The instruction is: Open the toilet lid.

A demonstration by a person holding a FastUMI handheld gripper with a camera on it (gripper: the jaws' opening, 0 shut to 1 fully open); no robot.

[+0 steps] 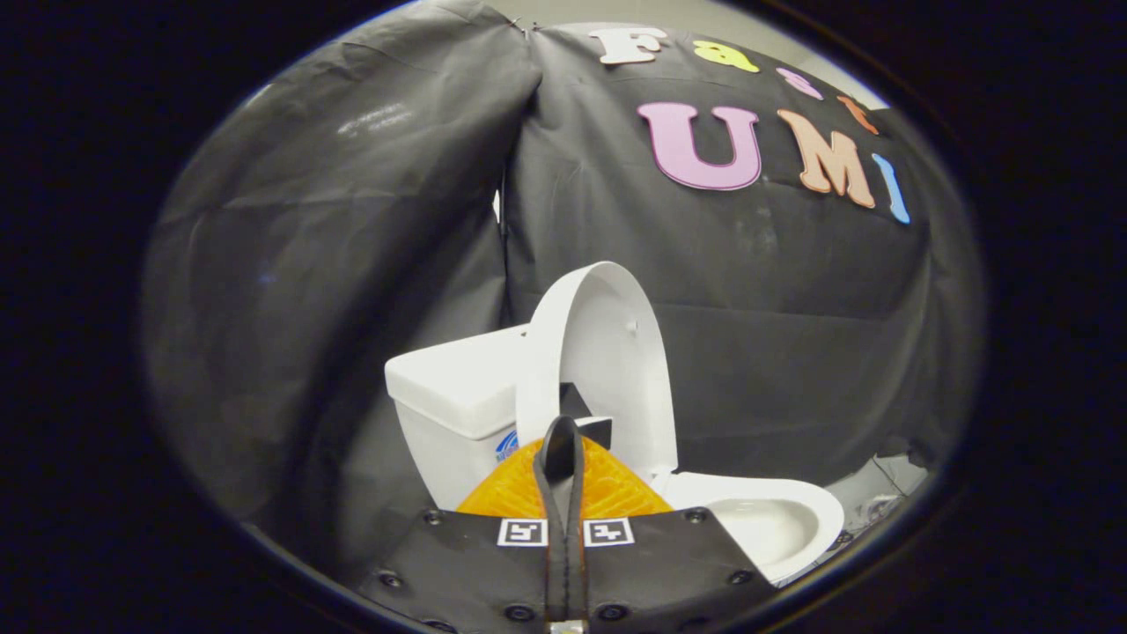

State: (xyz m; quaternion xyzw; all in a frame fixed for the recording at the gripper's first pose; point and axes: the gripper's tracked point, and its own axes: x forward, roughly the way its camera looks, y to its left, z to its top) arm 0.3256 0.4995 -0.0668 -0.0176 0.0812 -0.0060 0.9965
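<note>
- Two square black-and-white markers [565,532] sit side by side on the gripper body, one on each side of the fingers; they carry coded patterns, not words we could read.
- On the front of the tank [458,401], low and partly hidden behind the gripper, we see a small blue mark [506,446]; it is too small and too covered for us to make out.
- We see the gripper [562,445] with its two fingers [553,493] pressed together along their whole length, no gap between them, and their tips meeting just in front of the lid.
- Nothing lies between the fingers; they grip no object that we can see.
- Whether the fingertips touch the lid's lower edge or merely stand just before it, we cannot tell.
- An orange ribbed part [607,489] of the gripper spreads out behind the fingers, above the dark plate with its bolts.
- We see the lid [607,352] raised and standing nearly upright, its white inner face turned toward us, leaning back against the tank.
- The lid rises just beyond the fingertips; the tank stands behind it and to its left.
- To the right of the fingers lies the open bowl [775,519], its white rim and hollow uncovered.
- Black cloth [335,264] hangs behind the toilet.
</note>
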